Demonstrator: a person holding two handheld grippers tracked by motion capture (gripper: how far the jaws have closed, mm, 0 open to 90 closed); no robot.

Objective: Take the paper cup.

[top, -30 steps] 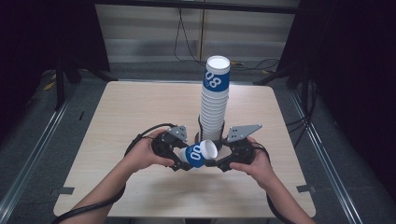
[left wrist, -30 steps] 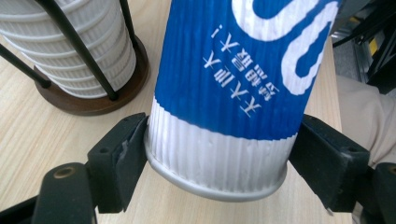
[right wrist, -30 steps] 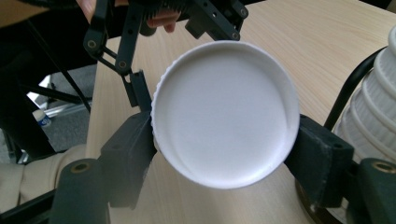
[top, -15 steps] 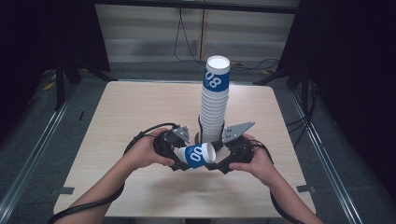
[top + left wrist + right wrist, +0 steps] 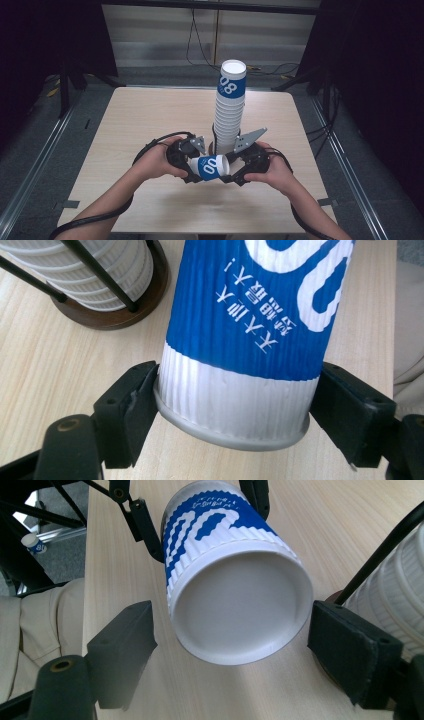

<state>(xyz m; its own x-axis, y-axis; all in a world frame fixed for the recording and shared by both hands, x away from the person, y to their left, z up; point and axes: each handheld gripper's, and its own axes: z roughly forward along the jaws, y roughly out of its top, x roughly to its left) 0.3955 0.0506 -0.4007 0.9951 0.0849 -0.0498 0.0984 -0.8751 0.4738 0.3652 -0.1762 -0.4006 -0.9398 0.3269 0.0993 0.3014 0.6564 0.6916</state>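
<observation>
Looks like a recording booth or lab setup, not anyone's home. There's one bare light-wood table [image 5: 150,130] standing alone on a grey floor [image 5: 45,145], black curtains [image 5: 380,75] hanging on both sides, and cables [image 5: 200,40] trailing along the wall behind the far edge. Dark stand legs [image 5: 65,90] sit off the table's far left corner, and metal rails [image 5: 30,170] run along the floor.

Both our forearms reach in from the near edge, hands close together. Our left gripper [image 5: 192,167] points right, its jaws pressed tight on what it holds. Our right gripper [image 5: 235,172] faces it, pointing left; its jaws have just been opening and stand apart, pads touching nothing.
</observation>
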